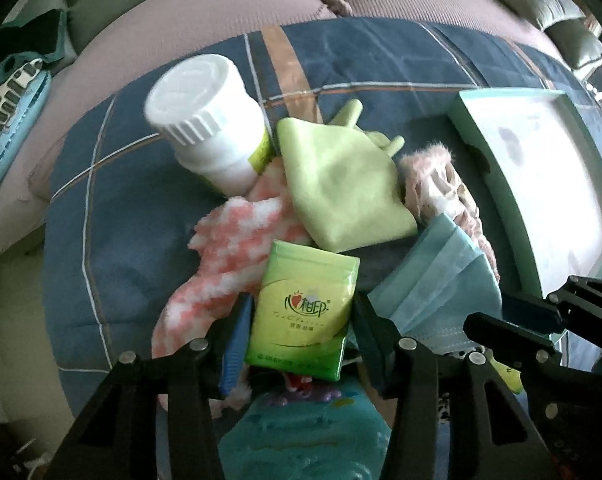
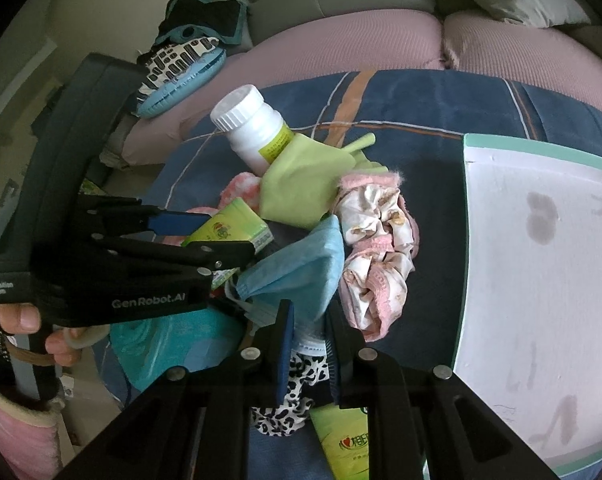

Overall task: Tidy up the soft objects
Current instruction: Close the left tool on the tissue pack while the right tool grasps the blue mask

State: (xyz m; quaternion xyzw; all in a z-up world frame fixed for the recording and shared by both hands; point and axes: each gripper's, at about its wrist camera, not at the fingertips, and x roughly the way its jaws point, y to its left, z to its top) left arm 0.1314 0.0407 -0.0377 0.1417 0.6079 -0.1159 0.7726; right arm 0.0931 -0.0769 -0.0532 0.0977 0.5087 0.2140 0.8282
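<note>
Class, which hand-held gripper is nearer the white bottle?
Left. The left hand-held gripper straddles the tissue pack just below the white bottle; the right hand-held gripper sits farther back at the blue mask.

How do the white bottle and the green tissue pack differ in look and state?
The white bottle is a rigid cylinder with a ribbed cap; the green tissue pack is flat and soft-looking. The bottle stands free of both grippers; the pack sits between the left gripper's fingers. Both lie in one pile on the blue plaid cloth.

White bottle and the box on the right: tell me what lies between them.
In the left wrist view, between the white bottle and the box lie the green cloth and the crumpled pink garment, on the blue blanket.
</note>
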